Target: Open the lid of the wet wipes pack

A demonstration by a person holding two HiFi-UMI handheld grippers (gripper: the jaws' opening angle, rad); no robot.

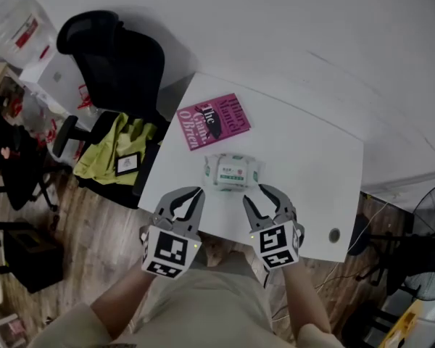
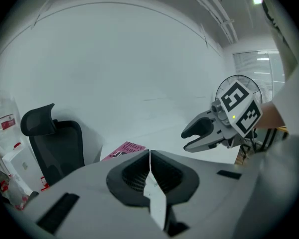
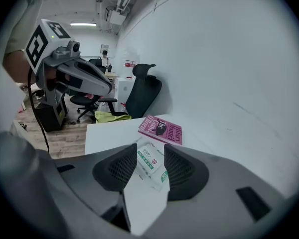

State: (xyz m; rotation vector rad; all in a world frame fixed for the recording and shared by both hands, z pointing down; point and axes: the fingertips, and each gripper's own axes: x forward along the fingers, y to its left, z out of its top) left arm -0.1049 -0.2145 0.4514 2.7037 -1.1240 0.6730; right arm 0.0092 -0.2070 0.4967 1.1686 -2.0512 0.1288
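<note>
**White tabletop, wipes pack lying free ahead of both tools**

White, smooth rectangular tabletop (image 1: 312, 165) over a wood-plank floor (image 1: 80, 223). The wet wipes pack (image 1: 231, 172), soft crinkly white plastic with green print, lies flat mid-tabletop, toward the near edge. Its rectangular lid (image 3: 148, 159) lies flat.

A magenta paperback book (image 1: 213, 120) lies just beyond the pack, toward the far left corner, apart from it.

The left tool (image 1: 191, 194) hovers over the near edge, left of the pack. Its ribbed black pads are pressed together with nothing between them.

The right tool (image 1: 255, 193) hovers right of the pack, jaws spread. The pack shows through the gap but lies beyond the tips, untouched.

A black mesh office chair (image 1: 119, 56) stands off the left edge, with a yellow-green cloth (image 1: 119, 147) on its seat.
</note>
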